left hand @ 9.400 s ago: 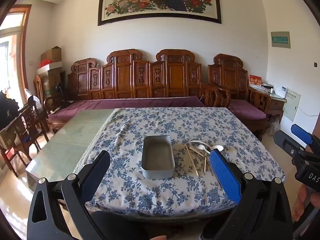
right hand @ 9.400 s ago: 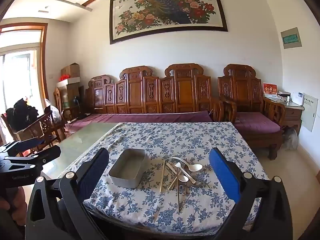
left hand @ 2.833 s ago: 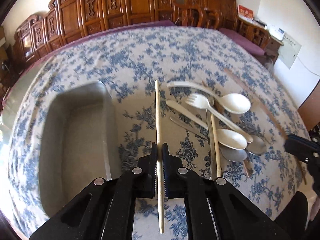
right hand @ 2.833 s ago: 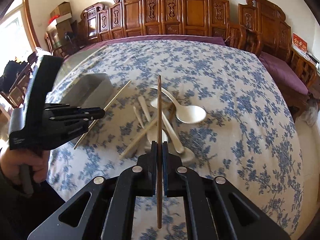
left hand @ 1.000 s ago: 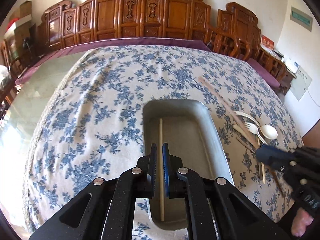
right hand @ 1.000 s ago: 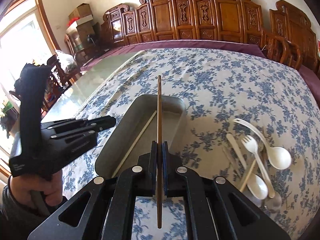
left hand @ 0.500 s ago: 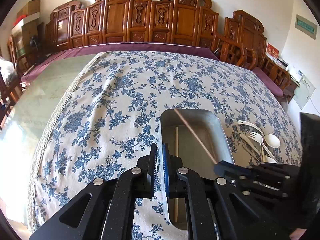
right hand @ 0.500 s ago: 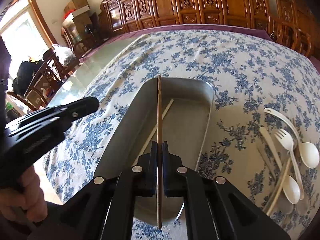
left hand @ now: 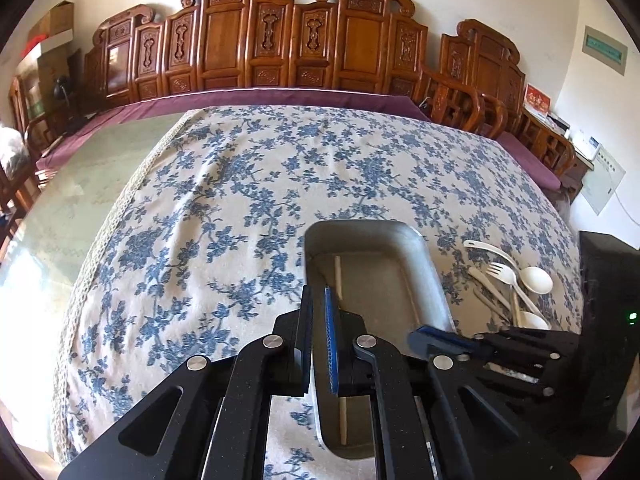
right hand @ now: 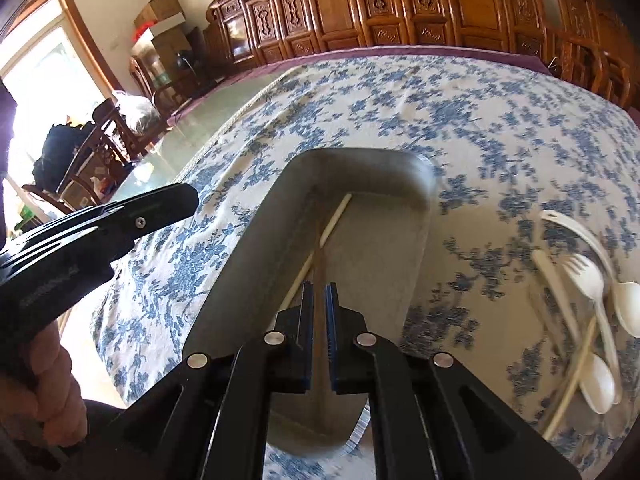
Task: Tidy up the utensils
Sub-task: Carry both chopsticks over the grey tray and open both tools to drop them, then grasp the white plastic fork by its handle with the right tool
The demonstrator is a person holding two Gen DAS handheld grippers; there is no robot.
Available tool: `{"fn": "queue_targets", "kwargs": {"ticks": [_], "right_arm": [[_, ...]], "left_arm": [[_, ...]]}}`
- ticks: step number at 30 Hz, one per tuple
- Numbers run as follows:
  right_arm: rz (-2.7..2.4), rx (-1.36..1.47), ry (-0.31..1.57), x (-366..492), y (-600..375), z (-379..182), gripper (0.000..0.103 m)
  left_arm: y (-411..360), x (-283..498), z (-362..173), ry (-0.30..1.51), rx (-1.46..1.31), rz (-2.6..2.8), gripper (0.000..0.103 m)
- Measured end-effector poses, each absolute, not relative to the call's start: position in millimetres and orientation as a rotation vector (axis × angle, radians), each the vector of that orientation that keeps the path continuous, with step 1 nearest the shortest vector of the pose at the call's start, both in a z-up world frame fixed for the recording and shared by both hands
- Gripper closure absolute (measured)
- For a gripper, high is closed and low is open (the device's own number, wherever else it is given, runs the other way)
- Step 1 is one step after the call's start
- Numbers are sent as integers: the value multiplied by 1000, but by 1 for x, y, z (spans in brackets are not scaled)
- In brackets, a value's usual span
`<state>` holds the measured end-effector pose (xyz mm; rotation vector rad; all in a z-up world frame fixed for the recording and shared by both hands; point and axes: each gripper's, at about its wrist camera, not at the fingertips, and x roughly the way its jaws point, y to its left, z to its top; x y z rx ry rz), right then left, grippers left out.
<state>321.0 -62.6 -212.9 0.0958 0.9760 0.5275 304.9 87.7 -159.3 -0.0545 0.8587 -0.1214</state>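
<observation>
A grey metal tray (left hand: 430,276) (right hand: 248,256) sits on the blue-flowered tablecloth. A pale chopstick (left hand: 338,276) (right hand: 334,218) lies inside along its left wall. A darker brown chopstick (right hand: 319,256) lies in the tray beside it, running between my right gripper's slightly parted pads. My right gripper (right hand: 319,294) (left hand: 424,336) hovers low over the tray's near half. My left gripper (left hand: 316,300) (right hand: 176,200) is narrowly parted and empty, above the tray's left rim. White plastic spoons and a fork (left hand: 508,274) (right hand: 588,272) lie right of the tray.
Carved wooden benches (left hand: 280,48) with purple cushions line the far side of the table. Bare green glass tabletop (left hand: 68,208) lies left of the cloth. A pale chopstick (right hand: 576,376) lies among the spoons. Chairs and boxes stand at far left.
My right gripper lowered into the tray and its pads parted, releasing the brown chopstick. My left gripper drew back slightly and opened a little.
</observation>
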Motion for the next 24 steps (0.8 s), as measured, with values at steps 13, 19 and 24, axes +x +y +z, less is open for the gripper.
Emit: {"fn": "queue_targets", "kwargs": {"ticks": [13,19,24], "right_arm": [[359,-43,889,300,-184,-188,95],[299,-69,914,307,-220,-204,95],[283,-67,940,317,-232,-227,87]], "left_arm": [[33,300,-157,851,-14,-215,76],[5,297,-157,848,5,-261,66],[-18,296,-165,864,41,-290,63]]}}
